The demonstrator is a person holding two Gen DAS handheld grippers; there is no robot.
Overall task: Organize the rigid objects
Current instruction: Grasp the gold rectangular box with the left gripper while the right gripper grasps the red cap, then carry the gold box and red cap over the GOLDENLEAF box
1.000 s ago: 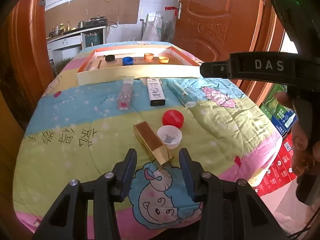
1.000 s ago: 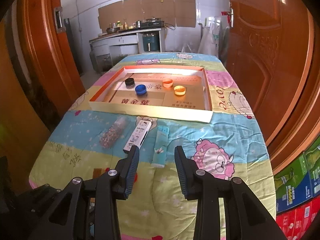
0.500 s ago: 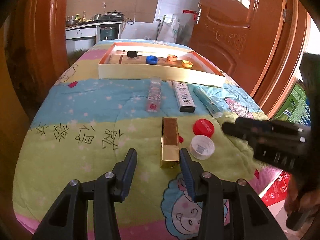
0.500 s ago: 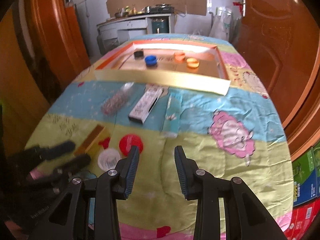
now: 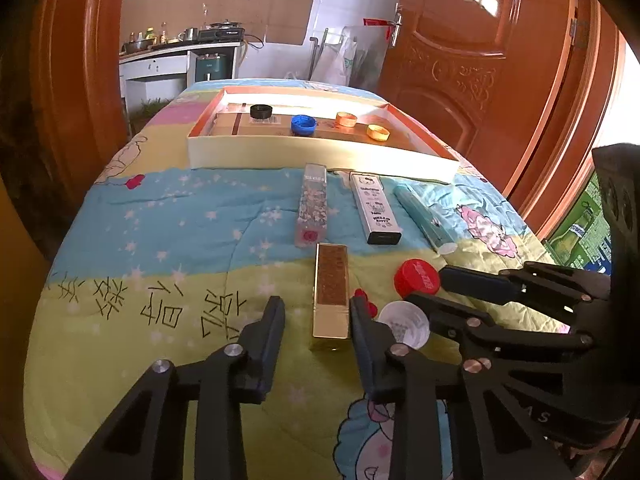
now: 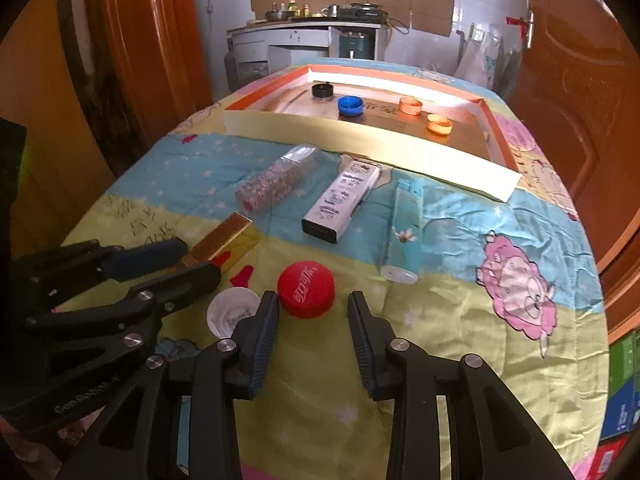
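Gold box (image 5: 330, 296) between closing left jaws, red cap (image 6: 306, 289) between closing right jaws — white cap (image 6: 233, 312) alongside

walls: white tile (image 5: 344, 12); doors: carved orange wood (image 5: 460, 40); far: kitchen counter (image 6: 304, 28)

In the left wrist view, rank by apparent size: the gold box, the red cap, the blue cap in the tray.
Largest to smallest, as they look:
1. gold box
2. red cap
3. blue cap

The two caps may really be alike in size: the blue one sits farther off, in the tray.
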